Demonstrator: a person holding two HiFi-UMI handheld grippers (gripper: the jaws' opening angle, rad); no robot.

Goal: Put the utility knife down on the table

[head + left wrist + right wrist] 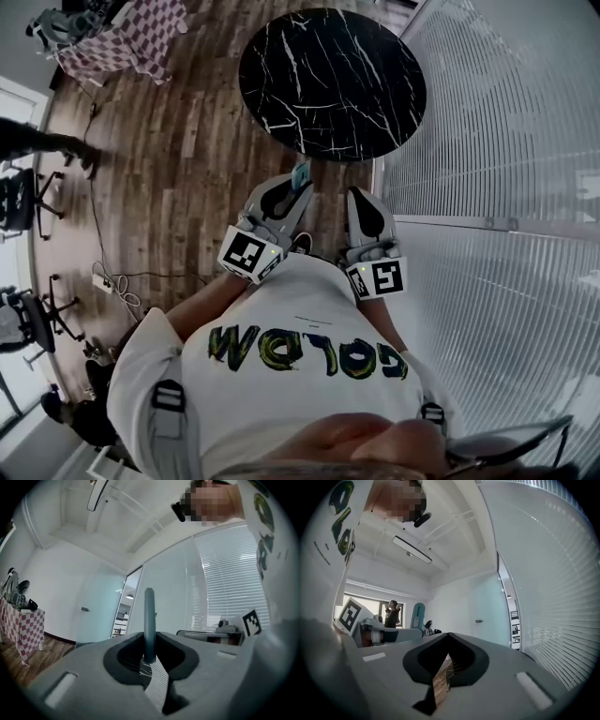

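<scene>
The utility knife is off the worktop. It is held in the left tool, whose two dark pads are closed on its lower part. In the left gripper view the teal handle stands upright between the pads, and most of its length rises clear above them. The slit below the grip shows only pale blinds.

In the head view the knife's teal end pokes out past the left tool's tips. It sits just short of the near edge of the round black marbled worktop, over the wooden floor rather than over the top itself. The worktop surface is bare.

The right tool is just beside the left one, on the side toward the blinds, and also short of the near edge. Its pads are drawn together with nothing between them, and only a thin sliver of floor shows through the slit. From the right gripper view the knife appears off to the left, upright in the other tool.

Both tools point level, away from the person's white shirt and toward the worktop.
</scene>
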